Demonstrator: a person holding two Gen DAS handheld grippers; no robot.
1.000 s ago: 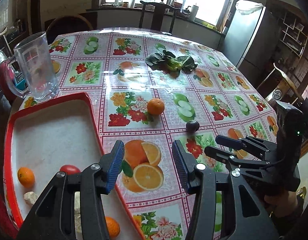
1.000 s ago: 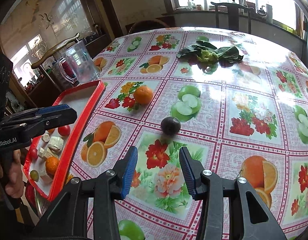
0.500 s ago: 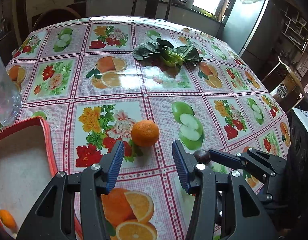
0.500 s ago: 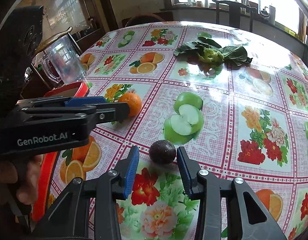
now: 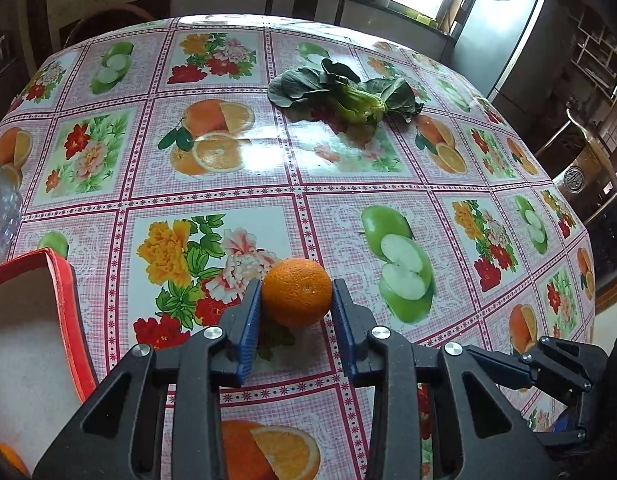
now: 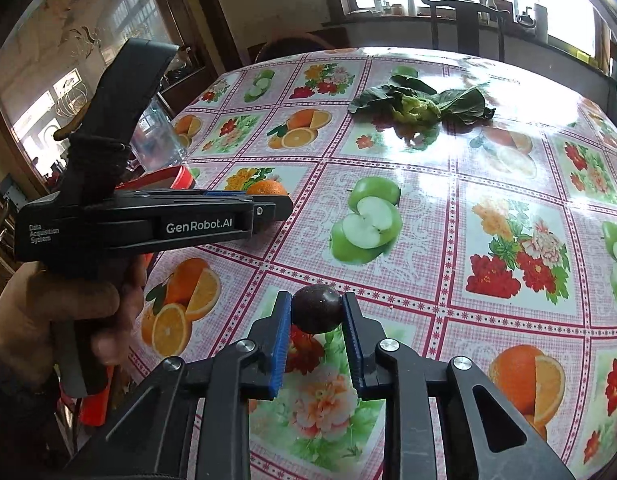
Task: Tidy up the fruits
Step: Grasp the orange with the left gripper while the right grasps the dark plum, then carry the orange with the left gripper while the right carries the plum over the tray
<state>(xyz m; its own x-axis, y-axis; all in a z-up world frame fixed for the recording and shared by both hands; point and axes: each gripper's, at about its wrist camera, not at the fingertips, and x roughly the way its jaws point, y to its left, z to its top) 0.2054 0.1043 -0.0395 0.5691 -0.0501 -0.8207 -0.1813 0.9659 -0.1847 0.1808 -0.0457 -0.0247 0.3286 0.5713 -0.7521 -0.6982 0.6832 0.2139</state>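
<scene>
The left tool [image 5: 296, 304] has just closed on the orange [image 5: 297, 297], which sits on the desk [image 5: 348, 184] beside the red tray [image 5: 64, 304]. The right tool [image 6: 316, 316] has just closed on the dark plum [image 6: 317, 313], also on the desk.

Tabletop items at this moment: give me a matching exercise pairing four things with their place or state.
Things:
1. orange
2. dark plum
3. leafy greens
4. red tray

Places or states:
A. lying loose on the far part of the table
B. gripped in the right claw
C. at the table's left edge
D. gripped in the left claw

Pairs: 1-D, 2-B, 3-A, 4-C
</scene>
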